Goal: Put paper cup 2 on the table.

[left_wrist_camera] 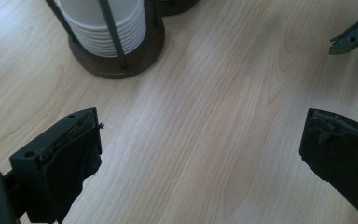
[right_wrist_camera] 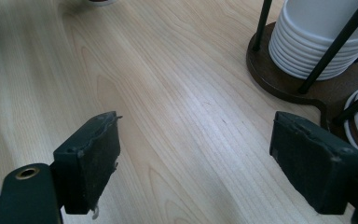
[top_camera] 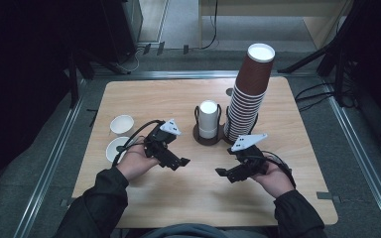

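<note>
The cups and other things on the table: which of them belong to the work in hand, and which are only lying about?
Likely part of the work:
- white cup stack in the dark holder
- brown cup stack beside it
- left gripper and right gripper, both open and holding nothing

Probably just lying about:
- two loose white cups at the table's left edge

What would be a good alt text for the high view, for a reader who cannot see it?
A person holds the left gripper and right gripper, both open and empty, over a wooden table. Behind them a dark holder carries a short white cup stack and a tall brown cup stack; two loose white cups lie at the left.
</note>
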### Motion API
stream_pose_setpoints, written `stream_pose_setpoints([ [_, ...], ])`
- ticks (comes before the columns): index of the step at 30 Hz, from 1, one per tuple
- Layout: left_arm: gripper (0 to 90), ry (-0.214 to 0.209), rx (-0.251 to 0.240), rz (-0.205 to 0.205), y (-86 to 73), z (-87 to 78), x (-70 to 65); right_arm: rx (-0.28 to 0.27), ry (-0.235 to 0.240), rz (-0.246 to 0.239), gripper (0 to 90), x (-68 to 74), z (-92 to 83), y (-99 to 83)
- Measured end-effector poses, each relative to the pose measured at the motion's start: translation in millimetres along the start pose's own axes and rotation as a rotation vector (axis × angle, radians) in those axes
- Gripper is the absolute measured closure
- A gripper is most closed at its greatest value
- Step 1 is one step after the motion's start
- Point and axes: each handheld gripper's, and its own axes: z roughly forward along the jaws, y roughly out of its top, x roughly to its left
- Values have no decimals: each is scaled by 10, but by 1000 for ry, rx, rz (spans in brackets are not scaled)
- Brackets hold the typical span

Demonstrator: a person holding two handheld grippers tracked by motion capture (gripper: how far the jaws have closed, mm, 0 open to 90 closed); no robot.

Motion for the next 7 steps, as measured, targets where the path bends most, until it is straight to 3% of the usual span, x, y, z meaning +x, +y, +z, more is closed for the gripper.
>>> stream_pose_setpoints([
  [1, 0, 18, 12, 17, 3, 15, -17, 0, 0, 0, 164, 2, 1, -1],
  [3, 0, 13, 6, 35, 2, 26, -38, -1, -1, 2, 164, 6, -1, -1],
  [7, 0, 2, -8, 14, 0, 77, -44, -5, 5, -7, 165, 4, -6, -10],
])
